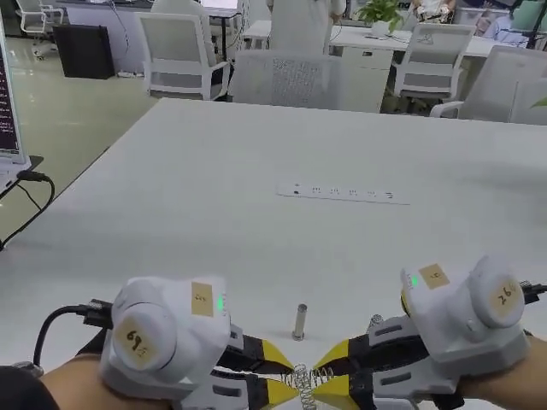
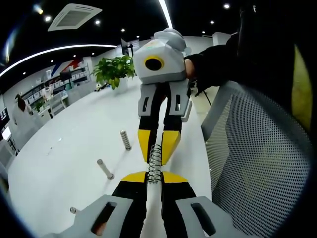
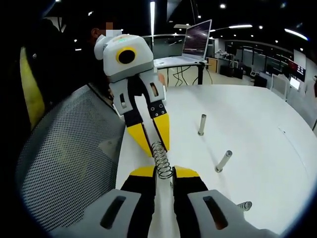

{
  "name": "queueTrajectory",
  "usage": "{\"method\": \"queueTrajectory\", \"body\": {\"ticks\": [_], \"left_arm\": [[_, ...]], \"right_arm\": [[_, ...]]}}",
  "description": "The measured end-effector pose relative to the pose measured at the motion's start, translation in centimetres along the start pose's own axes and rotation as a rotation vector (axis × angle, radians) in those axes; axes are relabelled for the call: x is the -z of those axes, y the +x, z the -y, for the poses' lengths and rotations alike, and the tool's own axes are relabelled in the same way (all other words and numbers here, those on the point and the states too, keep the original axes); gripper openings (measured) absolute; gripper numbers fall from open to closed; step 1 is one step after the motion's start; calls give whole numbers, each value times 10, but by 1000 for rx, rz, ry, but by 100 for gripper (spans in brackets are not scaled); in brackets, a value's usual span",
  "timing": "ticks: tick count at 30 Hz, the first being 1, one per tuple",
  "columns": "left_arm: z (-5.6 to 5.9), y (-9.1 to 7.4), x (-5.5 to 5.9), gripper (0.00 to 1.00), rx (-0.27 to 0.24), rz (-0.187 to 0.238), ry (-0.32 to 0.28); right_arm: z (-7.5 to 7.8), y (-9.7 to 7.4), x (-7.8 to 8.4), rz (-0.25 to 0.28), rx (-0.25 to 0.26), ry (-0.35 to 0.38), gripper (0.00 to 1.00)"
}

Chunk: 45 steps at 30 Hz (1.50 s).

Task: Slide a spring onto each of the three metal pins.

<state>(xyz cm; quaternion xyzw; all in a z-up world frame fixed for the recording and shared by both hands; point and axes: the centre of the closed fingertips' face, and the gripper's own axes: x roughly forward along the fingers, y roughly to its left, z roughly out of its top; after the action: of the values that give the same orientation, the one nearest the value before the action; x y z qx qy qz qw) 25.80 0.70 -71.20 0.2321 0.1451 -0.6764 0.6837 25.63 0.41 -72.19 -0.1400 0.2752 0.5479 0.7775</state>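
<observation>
Spring (image 1: 302,381): held off the bench (image 1: 256,222) near its front edge, gripped at both ends between the two grippers. Its long axis is about level and runs left to right across the person.

Left gripper (image 1: 285,376): jaws almost closed, pinching the spring's left end. In the left gripper view the coil rises from between its yellow tips.
Right gripper (image 1: 325,374): jaws likewise almost closed, on the spring's right end.

Three pins stand upright on the bench.
- Mid pin (image 1: 300,321): bare. It stands just beyond the spring, about opposite its middle, so it is roughly as near one gripper as the other.
- Sprung pin (image 2: 126,140): already wears a coil and stands near the right gripper.
- Third pin (image 3: 202,124): bare, on the left gripper's side and farthest from the right gripper.

Judgement: one pin of three is done and two are left, with this spring in hand for the second.

Key relation: the spring's axis is level and the pins' axes are vertical, so they sit roughly at a right angle. The mid pin lies forward of both sets of tips. To load it, one gripper would have to let go. The other would then swing the spring upright, free end down, with the bore over the pin top.

Risks: once one end is freed, the spring may droop or flick. The bottom coil may also catch on the pin's rim instead of slipping over it.
</observation>
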Motion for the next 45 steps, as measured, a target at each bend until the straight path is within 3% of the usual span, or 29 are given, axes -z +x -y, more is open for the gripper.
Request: {"method": "queueTrajectory", "body": {"ticks": [25,45], "left_arm": [[-1,2,4,2,-2,-15,-10],[-3,2,2,3,-16,2,-17]], "right_arm": [[-8,4,-20,-10,-15,-60,9],[-5,5,-23,-109,-13,-88,8]]}}
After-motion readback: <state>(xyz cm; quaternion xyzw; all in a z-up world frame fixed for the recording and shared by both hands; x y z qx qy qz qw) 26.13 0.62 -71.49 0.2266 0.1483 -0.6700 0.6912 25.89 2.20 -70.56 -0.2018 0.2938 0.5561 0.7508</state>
